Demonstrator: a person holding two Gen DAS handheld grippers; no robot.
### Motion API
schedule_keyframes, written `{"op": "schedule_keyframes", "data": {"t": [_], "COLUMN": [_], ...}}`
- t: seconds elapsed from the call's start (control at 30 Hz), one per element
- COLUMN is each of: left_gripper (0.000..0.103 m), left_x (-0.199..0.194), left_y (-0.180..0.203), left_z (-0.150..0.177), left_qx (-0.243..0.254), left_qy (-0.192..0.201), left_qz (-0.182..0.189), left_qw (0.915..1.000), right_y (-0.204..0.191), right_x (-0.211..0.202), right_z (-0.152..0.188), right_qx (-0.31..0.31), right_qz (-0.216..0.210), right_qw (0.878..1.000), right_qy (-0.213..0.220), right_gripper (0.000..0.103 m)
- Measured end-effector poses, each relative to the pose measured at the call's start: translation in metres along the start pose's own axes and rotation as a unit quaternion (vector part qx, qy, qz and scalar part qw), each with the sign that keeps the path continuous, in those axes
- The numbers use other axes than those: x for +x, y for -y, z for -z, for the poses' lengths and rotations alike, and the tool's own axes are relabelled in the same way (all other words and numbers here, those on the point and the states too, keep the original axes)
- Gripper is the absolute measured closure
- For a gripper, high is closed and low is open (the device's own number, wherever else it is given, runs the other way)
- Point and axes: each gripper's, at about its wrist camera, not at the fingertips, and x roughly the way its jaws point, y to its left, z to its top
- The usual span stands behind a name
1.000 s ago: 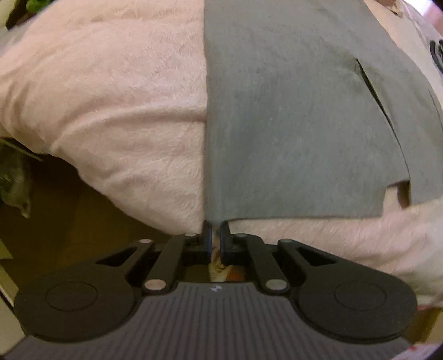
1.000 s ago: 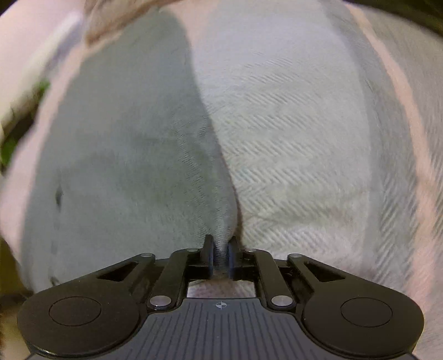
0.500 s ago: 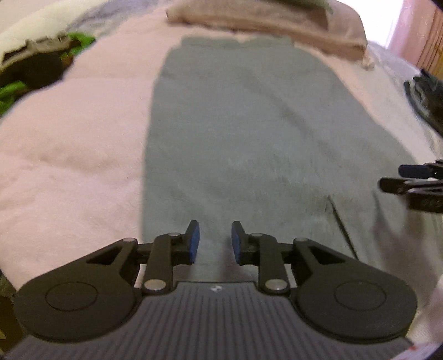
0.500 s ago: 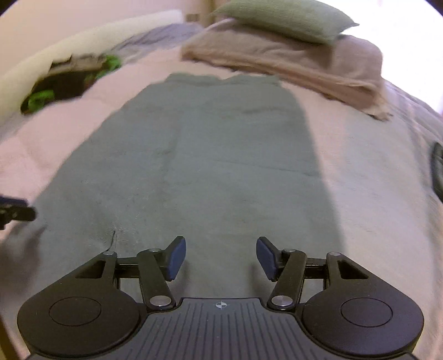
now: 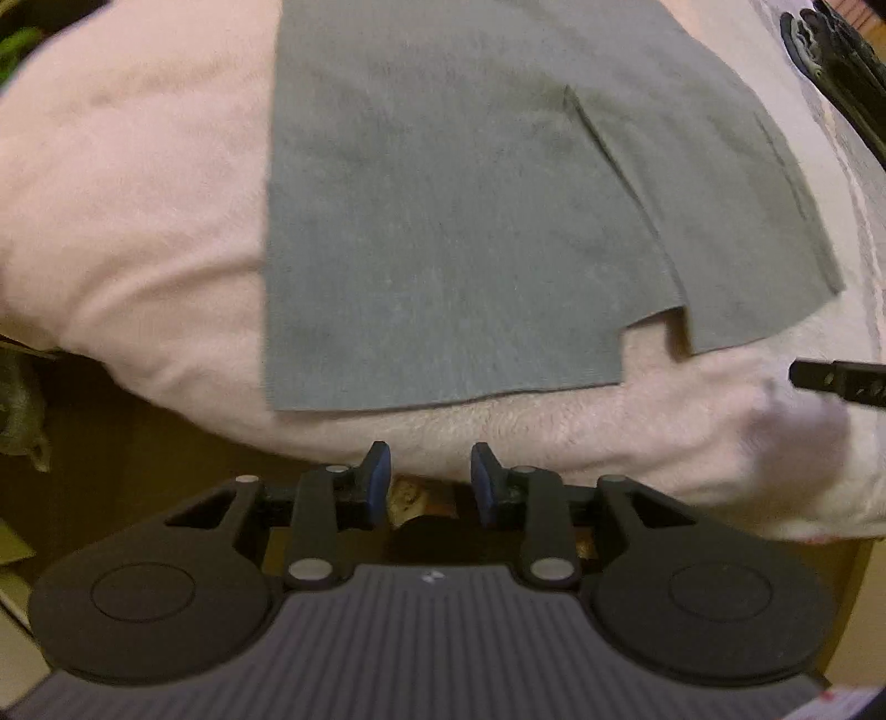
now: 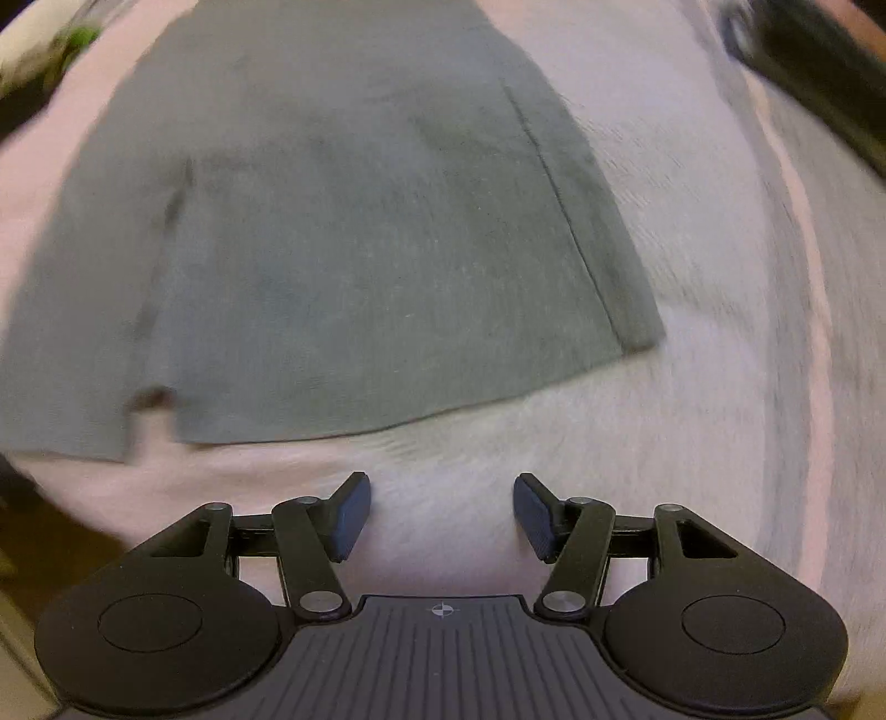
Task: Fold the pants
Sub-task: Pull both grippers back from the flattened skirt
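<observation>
The grey pants [image 5: 454,221] lie flat on a pink fleece blanket [image 5: 133,183], their two leg hems toward me. My left gripper [image 5: 429,476] hangs over the blanket's near edge just short of the left hem; its jaws are opening, with nothing between them. In the right wrist view the same pants [image 6: 343,266] spread ahead, and my right gripper [image 6: 440,512] stands open and empty above bare blanket [image 6: 692,387], below the right hem. A black finger of the right gripper [image 5: 836,379] pokes in at the right edge of the left wrist view.
The bed's near edge drops to a brown floor [image 5: 111,471] at lower left. A dark object [image 5: 830,61] lies on the blanket at the far right, also seen as the dark object [image 6: 819,72]. Something green [image 5: 19,41] sits at far left.
Both grippers were shut on the pants' hems a second ago. They let go, swung up over the length of the pants, and have come back near the hems with jaws apart.
</observation>
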Motion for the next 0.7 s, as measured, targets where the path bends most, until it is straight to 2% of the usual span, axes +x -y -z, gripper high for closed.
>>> {"op": "schedule_keyframes", "data": {"t": [0.07, 0.13, 0.23, 0.33, 0.47, 0.6, 0.7], "left_gripper": [0.068, 0.053, 0.046, 0.038, 0.038, 0.037, 0.037], "left_x": [-0.034, -0.073, -0.126, -0.163, -0.198, -0.228, -0.243], "left_y": [0.004, 0.011, 0.029, 0.055, 0.089, 0.111, 0.121], "left_z": [-0.003, -0.007, -0.001, 0.013, 0.048, 0.086, 0.107], "left_qx": [0.003, -0.007, -0.030, -0.050, -0.060, -0.066, -0.071], "left_qy": [0.026, 0.064, 0.119, 0.149, 0.164, 0.168, 0.179], "left_qz": [-0.017, -0.018, -0.028, -0.038, -0.043, -0.040, -0.046], "left_qw": [0.9995, 0.9978, 0.9921, 0.9868, 0.9837, 0.9828, 0.9801], "right_y": [-0.002, -0.012, -0.023, -0.023, -0.004, 0.009, 0.012], "right_x": [-0.034, -0.067, -0.120, -0.168, -0.215, -0.243, -0.257], "right_z": [-0.003, -0.017, -0.025, -0.012, 0.029, 0.065, 0.079], "right_qx": [0.020, 0.015, -0.031, -0.082, -0.124, -0.141, -0.153], "right_qz": [-0.034, -0.062, -0.099, -0.111, -0.109, -0.098, -0.104], "right_qw": [0.999, 0.998, 0.992, 0.985, 0.977, 0.976, 0.973], "right_qy": [0.012, 0.027, 0.065, 0.103, 0.134, 0.132, 0.136], "right_gripper": [0.048, 0.048, 0.047, 0.043, 0.039, 0.039, 0.039]}}
